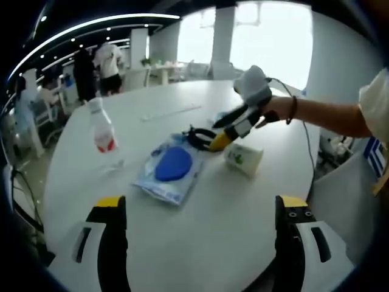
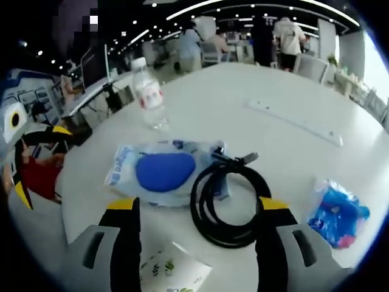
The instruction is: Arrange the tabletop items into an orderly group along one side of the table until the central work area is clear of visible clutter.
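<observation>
On the table [image 2: 255, 79], the cable coil [image 2: 228, 201] touches the pouch [image 2: 159, 172], bottle [image 2: 149, 94] behind, paper cup [image 2: 173, 267] in front.

On the round white table [image 2: 292, 79] we see an upright clear water bottle [image 2: 149, 93] with a red label, a flat clear pouch [image 2: 159, 172] holding a blue pad, and a coiled black cable [image 2: 228, 201] touching the pouch's edge. We also see a paper cup [image 1: 244, 158] lying on its side, a crumpled blue packet [image 2: 337, 213] well apart, and a long white strip [image 2: 295, 121].
</observation>
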Tool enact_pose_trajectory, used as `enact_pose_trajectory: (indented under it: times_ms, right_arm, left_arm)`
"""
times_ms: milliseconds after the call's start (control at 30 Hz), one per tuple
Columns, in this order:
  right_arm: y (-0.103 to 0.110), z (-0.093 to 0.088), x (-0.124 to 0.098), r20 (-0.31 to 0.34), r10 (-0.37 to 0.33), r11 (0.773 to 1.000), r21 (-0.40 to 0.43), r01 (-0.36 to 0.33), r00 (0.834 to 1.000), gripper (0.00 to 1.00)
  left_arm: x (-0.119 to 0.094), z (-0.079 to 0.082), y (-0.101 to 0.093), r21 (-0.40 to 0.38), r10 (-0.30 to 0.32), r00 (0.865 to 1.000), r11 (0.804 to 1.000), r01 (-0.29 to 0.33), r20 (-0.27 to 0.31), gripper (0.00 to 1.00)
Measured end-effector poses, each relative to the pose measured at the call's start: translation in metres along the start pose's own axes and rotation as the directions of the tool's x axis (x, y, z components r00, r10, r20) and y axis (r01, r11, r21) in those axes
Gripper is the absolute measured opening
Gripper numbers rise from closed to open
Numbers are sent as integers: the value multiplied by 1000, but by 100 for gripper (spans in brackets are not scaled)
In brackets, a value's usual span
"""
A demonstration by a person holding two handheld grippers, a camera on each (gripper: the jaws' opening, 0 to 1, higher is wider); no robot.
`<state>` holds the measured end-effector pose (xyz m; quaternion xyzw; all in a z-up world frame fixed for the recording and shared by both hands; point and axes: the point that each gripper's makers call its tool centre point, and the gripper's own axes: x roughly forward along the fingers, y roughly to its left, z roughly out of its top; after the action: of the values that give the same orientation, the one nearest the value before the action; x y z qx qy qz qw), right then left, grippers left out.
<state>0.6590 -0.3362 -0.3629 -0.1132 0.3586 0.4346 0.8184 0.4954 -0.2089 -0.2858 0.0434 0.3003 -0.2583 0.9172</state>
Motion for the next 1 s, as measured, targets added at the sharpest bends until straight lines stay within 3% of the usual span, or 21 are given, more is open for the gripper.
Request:
enact_pose_trajectory:
  times_ms: [267,467,600,733,1000]
  right_arm:
    - [-2,-11,15,-53,7,1000,-18,-8,999,61]
    - [-3,-21,20,-116,-16,998,-62,9,993,43]
    - [1,-19,22,-120,-6,998,-68,-2,993,34]
    - [-3,-24,27,-159,-43,993,-118,24,986,29]
    - [-7,-26,27,-174,-71,988,-147,45,982,21]
  left_arm:
    - [-1,4,-1,-10,-7,1000,1000,7,20,99]
    - [0,0,-2,5,-5,1000,1000,5,-2,99]
    - [0,1,-2,3,-8,1000,1000,8,2,99]
    - [1,1,-3,8,-10,1000,1000,10,-5,99]
    - [0,1,-3,8,-10,1000,1000,10,-5,99]
